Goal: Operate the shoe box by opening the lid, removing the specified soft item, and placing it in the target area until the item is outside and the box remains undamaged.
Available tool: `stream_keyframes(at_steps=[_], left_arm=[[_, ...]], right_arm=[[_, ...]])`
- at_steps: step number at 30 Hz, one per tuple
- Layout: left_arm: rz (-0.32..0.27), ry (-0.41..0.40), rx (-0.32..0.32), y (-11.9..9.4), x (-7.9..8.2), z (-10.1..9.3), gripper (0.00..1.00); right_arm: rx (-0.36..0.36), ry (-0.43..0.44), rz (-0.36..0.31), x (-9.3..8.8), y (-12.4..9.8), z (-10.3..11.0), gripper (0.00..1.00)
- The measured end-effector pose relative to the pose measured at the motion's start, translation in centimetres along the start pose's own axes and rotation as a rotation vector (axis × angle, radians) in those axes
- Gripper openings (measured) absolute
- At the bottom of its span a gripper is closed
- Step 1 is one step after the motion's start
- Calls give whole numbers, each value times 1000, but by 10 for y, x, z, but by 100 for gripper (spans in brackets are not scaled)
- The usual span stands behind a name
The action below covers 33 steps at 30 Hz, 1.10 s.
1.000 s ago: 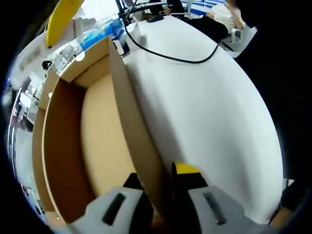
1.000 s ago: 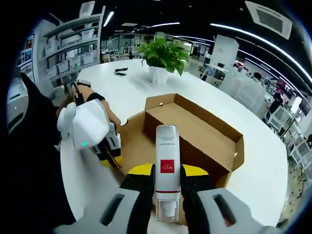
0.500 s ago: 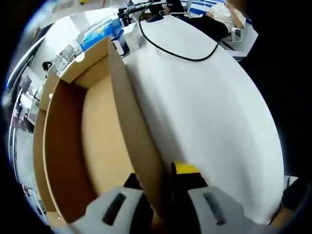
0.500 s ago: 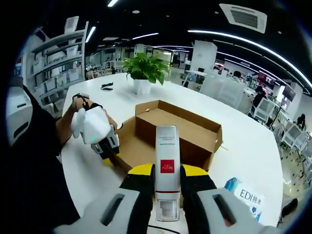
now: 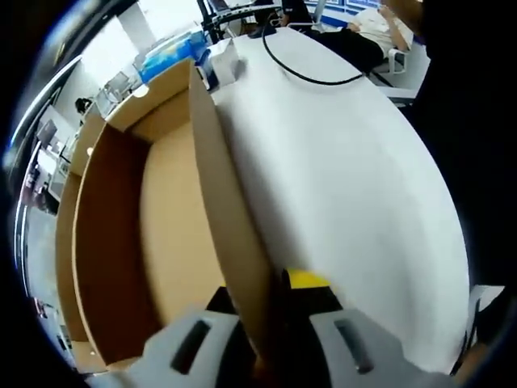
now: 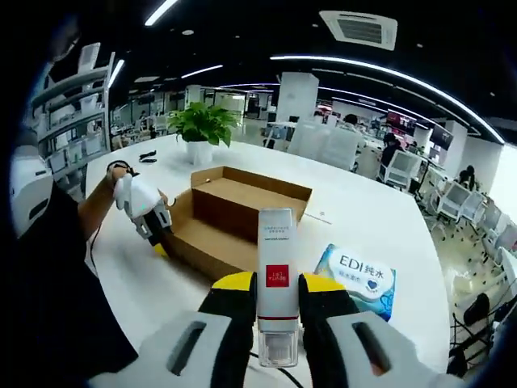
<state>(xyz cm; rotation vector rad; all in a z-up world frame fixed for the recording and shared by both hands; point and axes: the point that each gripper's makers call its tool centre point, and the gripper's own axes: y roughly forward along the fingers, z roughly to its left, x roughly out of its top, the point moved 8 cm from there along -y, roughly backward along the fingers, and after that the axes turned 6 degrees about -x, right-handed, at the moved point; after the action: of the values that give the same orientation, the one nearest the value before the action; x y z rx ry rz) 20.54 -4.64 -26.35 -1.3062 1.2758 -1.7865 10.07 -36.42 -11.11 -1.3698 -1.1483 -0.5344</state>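
- White table (image 6: pixel 380 218) in an open office; potted plant (image 6: pixel 199 127) at its far end, black cable (image 5: pixel 311 73) across it.
- Cardboard shoe box (image 6: pixel 234 212) lies open, nothing visible inside; left gripper (image 6: pixel 153 230) clamped on its lid (image 5: pixel 230 234).
- Blue EDI tissue pack (image 6: pixel 355 279) near the box.
- Right gripper (image 6: pixel 276 301) clamped on a white tube (image 6: pixel 276 279), held above the table.

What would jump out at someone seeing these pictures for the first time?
In the right gripper view, a white tube with a red label stands clamped in the right tongs, dead centre. Behind it an open cardboard shoe box lies on the white table, with the left tongs gripping its lid's edge. A blue wipes pack lies right of the tube.
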Motion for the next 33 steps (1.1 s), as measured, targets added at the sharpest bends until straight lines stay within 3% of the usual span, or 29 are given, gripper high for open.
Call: stream_keyframes(at_steps=[11,21,24,33], left_arm=[[-8,82,-22,-5,-10,-12,9],[-14,130,-38,-9,-18,-16,9],[-13,127,-39,-8,-18,-16,9],[-13,124,-41,-7,-20,-16,9]], right_arm=[[-55,27,21,-35,-17,-25,19],[-222,166,32,-69,-32,-68,19],[-258,195,66,-86,-25,-83,19],[-272,304,118,-127,19,-118,19]])
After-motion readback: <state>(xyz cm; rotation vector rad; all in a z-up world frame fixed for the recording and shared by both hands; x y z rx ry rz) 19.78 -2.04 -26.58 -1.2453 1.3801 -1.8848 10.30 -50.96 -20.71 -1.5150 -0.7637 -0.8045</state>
